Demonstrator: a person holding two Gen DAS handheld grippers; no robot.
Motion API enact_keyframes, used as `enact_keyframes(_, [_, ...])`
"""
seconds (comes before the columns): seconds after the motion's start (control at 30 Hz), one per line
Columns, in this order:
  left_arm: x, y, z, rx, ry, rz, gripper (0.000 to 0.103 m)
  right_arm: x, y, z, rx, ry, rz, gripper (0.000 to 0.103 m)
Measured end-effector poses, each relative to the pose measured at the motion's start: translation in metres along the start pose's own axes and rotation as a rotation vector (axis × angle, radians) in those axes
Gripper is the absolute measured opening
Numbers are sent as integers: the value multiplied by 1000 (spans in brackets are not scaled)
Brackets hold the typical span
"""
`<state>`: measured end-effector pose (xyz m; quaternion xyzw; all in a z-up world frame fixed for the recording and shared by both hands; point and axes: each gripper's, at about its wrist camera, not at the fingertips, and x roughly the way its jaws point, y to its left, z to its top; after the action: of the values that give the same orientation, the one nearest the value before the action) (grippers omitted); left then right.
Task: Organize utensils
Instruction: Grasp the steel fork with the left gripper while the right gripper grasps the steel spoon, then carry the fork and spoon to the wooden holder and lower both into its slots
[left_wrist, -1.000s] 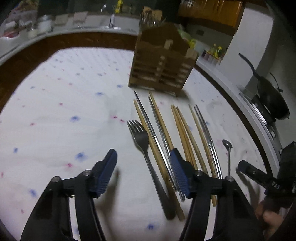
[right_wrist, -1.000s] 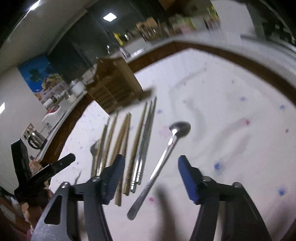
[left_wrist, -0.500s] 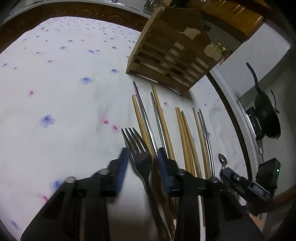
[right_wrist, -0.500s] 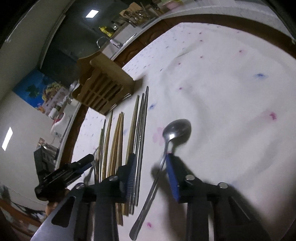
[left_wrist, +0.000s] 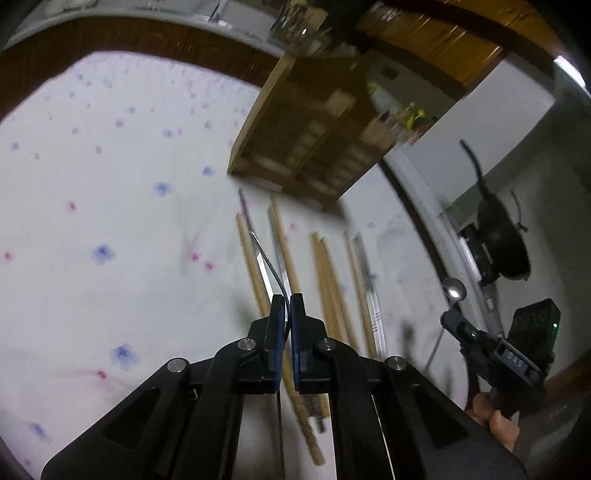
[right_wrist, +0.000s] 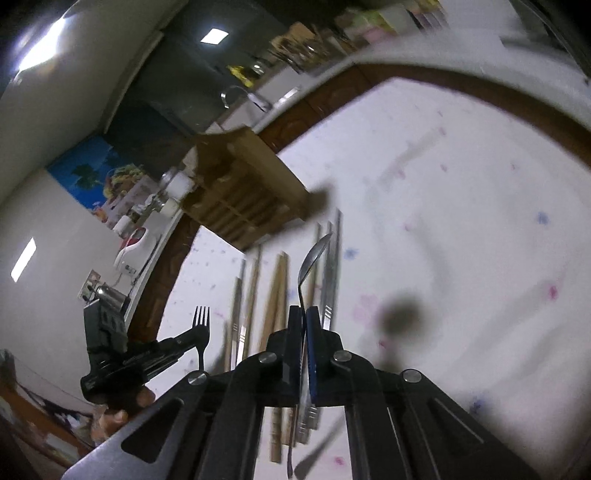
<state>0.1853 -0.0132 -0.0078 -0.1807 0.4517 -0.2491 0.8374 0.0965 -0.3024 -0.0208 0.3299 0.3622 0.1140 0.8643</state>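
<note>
You had a white cloth (left_wrist: 110, 206) w/ small blue and pink flowers over the table; a dark wood edge (left_wrist: 155, 40) curved round it. Behind ran a pale counter (right_wrist: 306, 92) w/ a tap (right_wrist: 240, 96) and blurred clutter. Wood cabinets (left_wrist: 436, 26) hung top right in left cam. A black pan (left_wrist: 498, 240) sat on the stove to your right. Right cam showed a white wall (right_wrist: 48, 229), a blue poster (right_wrist: 96, 173), a kettle (right_wrist: 110, 295) and two ceiling lights (right_wrist: 213, 36).

Fork (right_wrist: 201, 325) and spoon (right_wrist: 312, 258) lifted off cloth, gripped edge-on; chopsticks (left_wrist: 325, 280) lying parallel before wooden rack (left_wrist: 306, 136).
</note>
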Motion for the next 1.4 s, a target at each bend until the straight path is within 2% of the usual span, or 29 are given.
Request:
enact_keyframes(0.3, [-56, -23, 24, 67, -151, -12, 2, -15, 49, 31, -148, -111, -7, 2])
enact_keyframes(0.53, [-67, -31, 38, 91, -203, -16, 2, -14, 73, 49, -233, -181, -9, 2])
enact_keyframes(0.8, [-71, -35, 64, 102, -251, -24, 2, 0, 88, 74, -264, -240, 2, 2])
enact_keyframes(1.03, [-69, -37, 108, 103, -296, -33, 2, 23, 96, 103, -272, -301, -1, 2])
enact_keyframes(1.23, [-61, -44, 158, 135, -364, -32, 2, 40, 107, 138, -287, -409, 0, 2])
enact_keyframes(1.4, [-37, -39, 193, 126, -389, -9, 2, 62, 112, 167, -291, -486, -12, 2])
